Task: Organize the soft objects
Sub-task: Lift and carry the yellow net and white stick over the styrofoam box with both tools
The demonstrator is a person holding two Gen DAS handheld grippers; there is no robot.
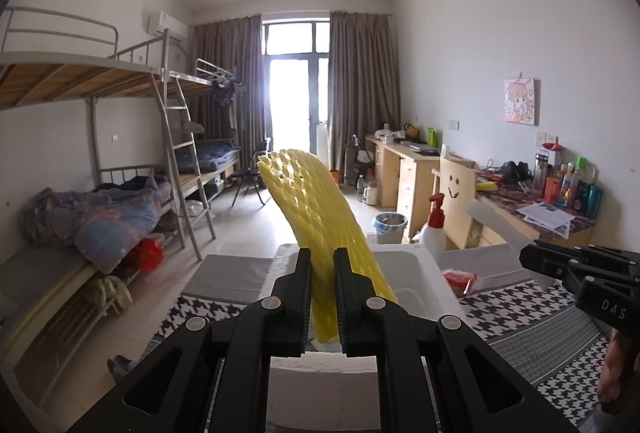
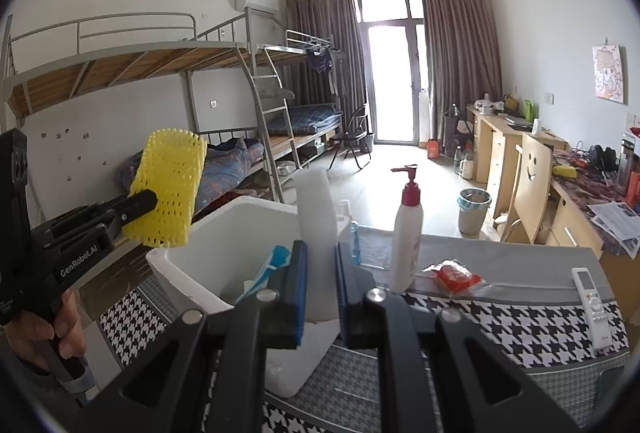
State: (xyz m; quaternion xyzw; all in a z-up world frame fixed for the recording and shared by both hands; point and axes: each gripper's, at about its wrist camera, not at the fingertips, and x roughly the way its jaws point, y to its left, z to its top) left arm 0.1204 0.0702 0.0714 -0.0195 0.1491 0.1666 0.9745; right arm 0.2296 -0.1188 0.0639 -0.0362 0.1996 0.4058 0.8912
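Left gripper [image 1: 322, 293] is clamped on one yellow foam net sleeve [image 1: 308, 209], which I see standing up out of the jaws and curving away above the near edge of the white foam box [image 2: 208, 233]. My right gripper [image 2: 320, 285] is clamped on one white foam sheet [image 2: 316, 205], held upright just beside the box's right wall. Both pieces are lifted clear of the surface [image 2: 520, 321], which wears a houndstooth and grey cloth. From the right wrist view I count one box, sitting toward the left edge of the surface, with a blue and white item [image 2: 276, 261] inside it. Right of the box stands one white pump bottle [image 2: 408, 233] with a red top. One red packet in clear wrap [image 2: 456, 275] lies beside the bottle, and one white remote control [image 2: 592, 307] lies near the right edge.
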